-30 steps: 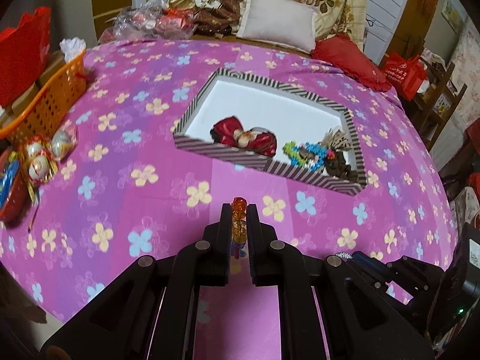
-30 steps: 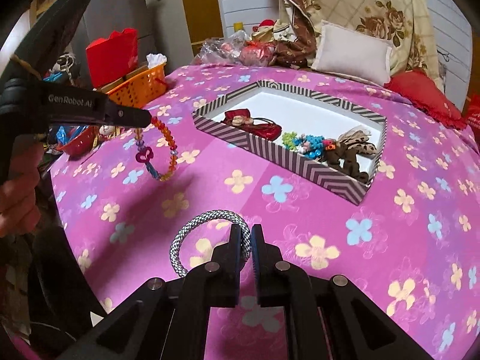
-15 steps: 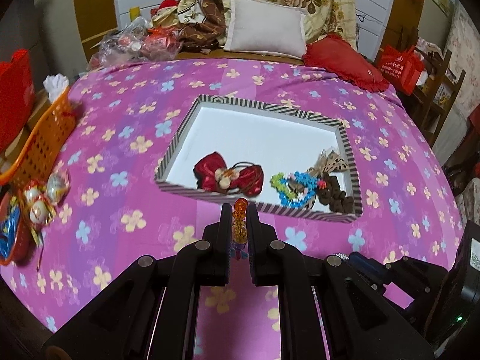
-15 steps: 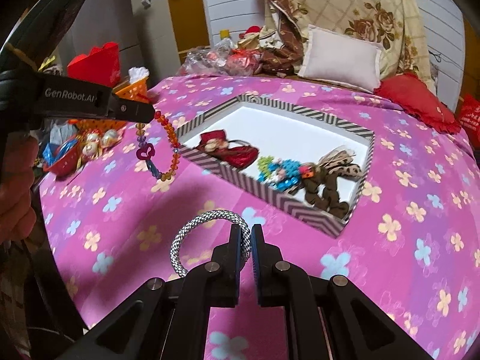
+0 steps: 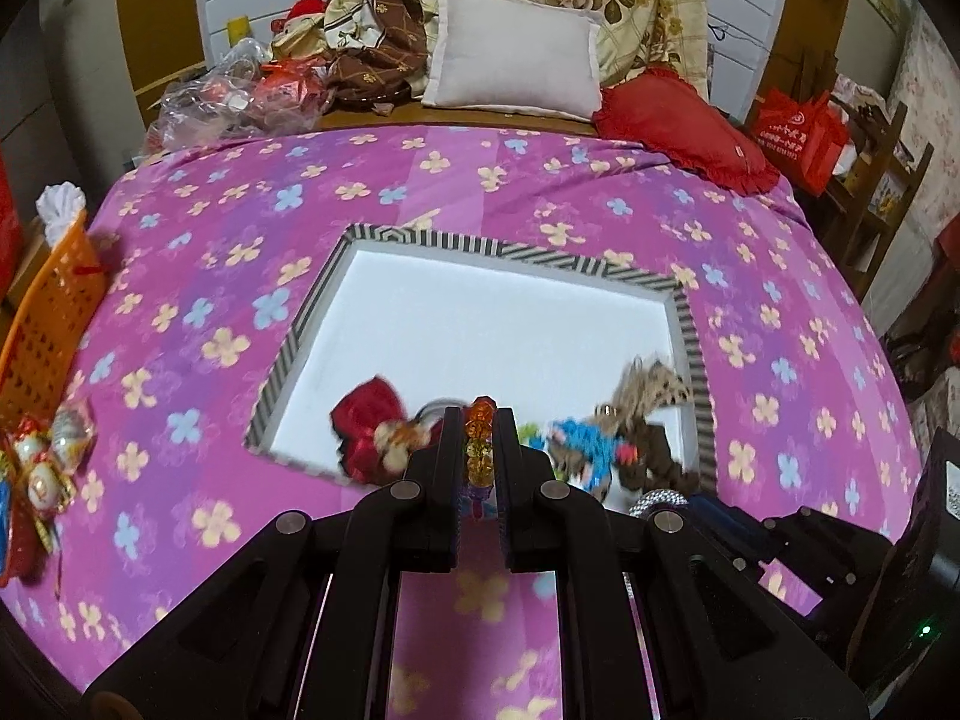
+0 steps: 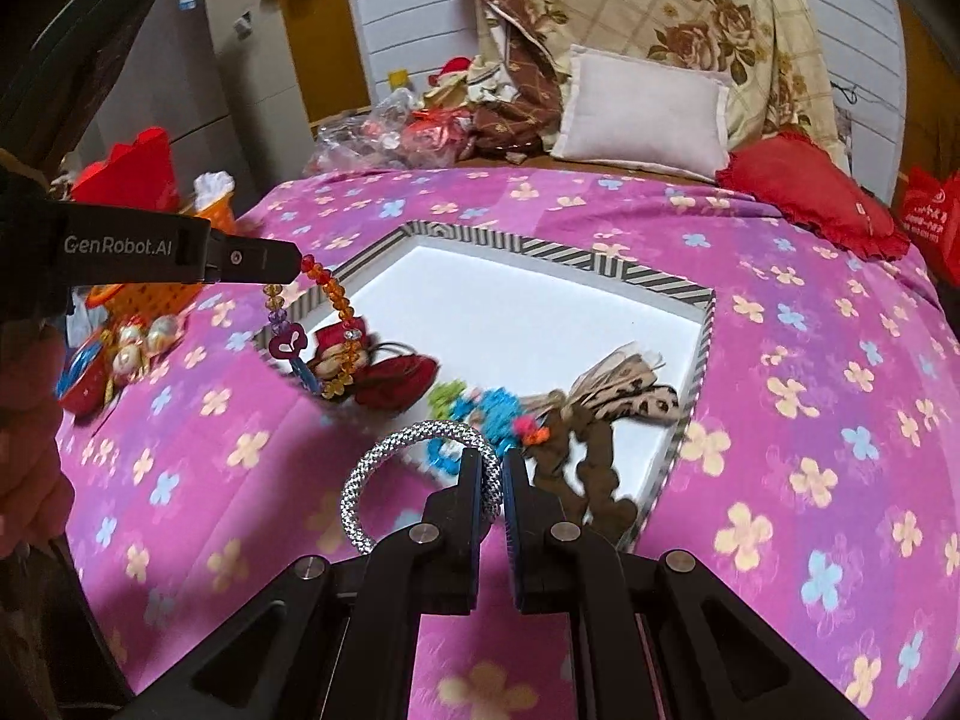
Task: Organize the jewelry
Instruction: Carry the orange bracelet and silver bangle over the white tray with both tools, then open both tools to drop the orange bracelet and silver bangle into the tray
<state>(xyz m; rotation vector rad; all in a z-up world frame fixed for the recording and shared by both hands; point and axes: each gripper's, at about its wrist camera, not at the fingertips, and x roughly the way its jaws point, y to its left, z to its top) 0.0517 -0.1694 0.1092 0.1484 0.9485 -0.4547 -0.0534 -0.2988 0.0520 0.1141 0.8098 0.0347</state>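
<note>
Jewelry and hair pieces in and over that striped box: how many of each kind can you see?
Bracelets: 2, an orange beaded bracelet held in the left tool and a silver sparkly rope bangle held in the right tool.
Bows: 2, a red fabric bow and a leopard-print bow.
Blue-green beaded pieces: 1.
Brown scrunchy bands: 1.
Total: 6

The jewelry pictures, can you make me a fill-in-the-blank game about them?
1. The left gripper is shut on a bracelet of orange and red ____.
2. The right gripper pinches a sparkly ____ bangle.
3. The striped box has a plain ____ floor inside.
4. The box sits on a ____ bedspread with flowers.

Missing words: beads; silver; white; pink
</note>
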